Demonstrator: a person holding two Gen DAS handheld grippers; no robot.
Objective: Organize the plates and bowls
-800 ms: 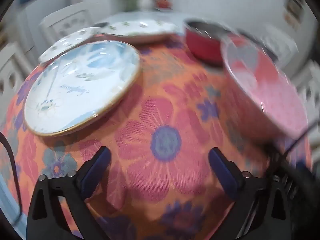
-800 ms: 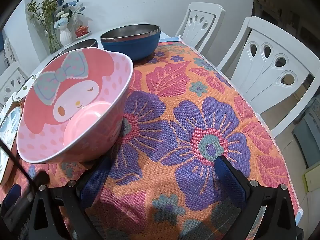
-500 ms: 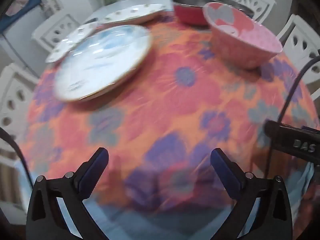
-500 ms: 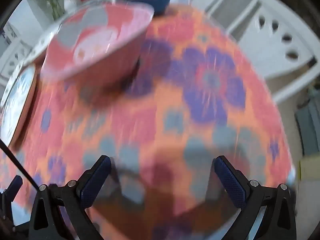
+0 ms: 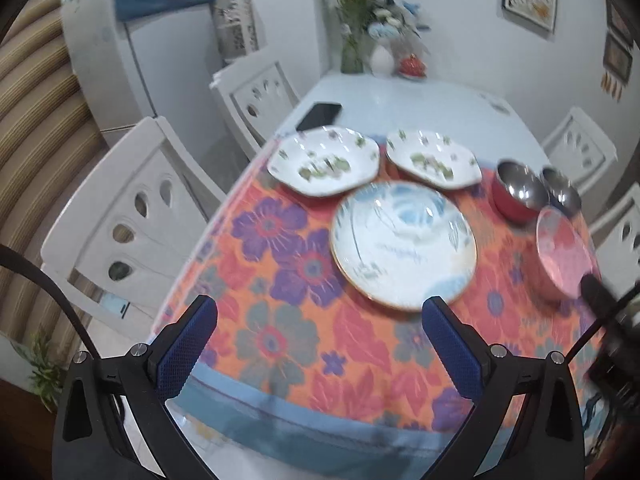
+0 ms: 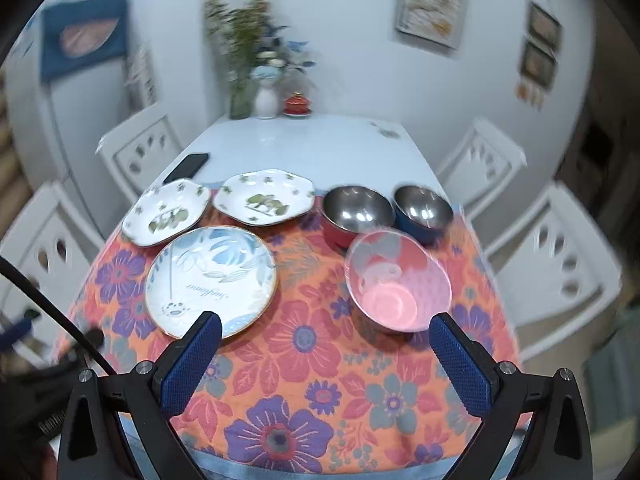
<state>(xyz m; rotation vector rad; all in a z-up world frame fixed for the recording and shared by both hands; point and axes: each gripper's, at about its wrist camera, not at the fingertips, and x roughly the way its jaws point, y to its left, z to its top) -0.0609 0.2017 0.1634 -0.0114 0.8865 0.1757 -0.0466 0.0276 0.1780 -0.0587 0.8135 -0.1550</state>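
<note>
On the flowered cloth lies a round blue-leaf plate (image 6: 211, 279) (image 5: 403, 242). Behind it sit two white plates with green sprigs (image 6: 167, 211) (image 6: 265, 196); the left wrist view shows them side by side (image 5: 324, 160) (image 5: 434, 159). A pink cartoon bowl (image 6: 398, 279) (image 5: 564, 258) stands on the right, with a red steel bowl (image 6: 356, 213) (image 5: 518, 196) and a blue steel bowl (image 6: 424, 211) behind it. My left gripper (image 5: 320, 326) and my right gripper (image 6: 326, 340) hang above the table's near edge, both open and holding nothing.
White chairs (image 6: 556, 264) (image 5: 132, 216) ring the table. A black phone (image 6: 187, 166) lies on the bare white tabletop (image 6: 304, 144), with flower vases (image 6: 266, 96) and a small red pot at the far end. A fridge (image 5: 132, 40) stands at the left.
Both grippers have pulled back and up from the cloth; the plates and bowls now show smaller and farther away. Jaws stay wide.
</note>
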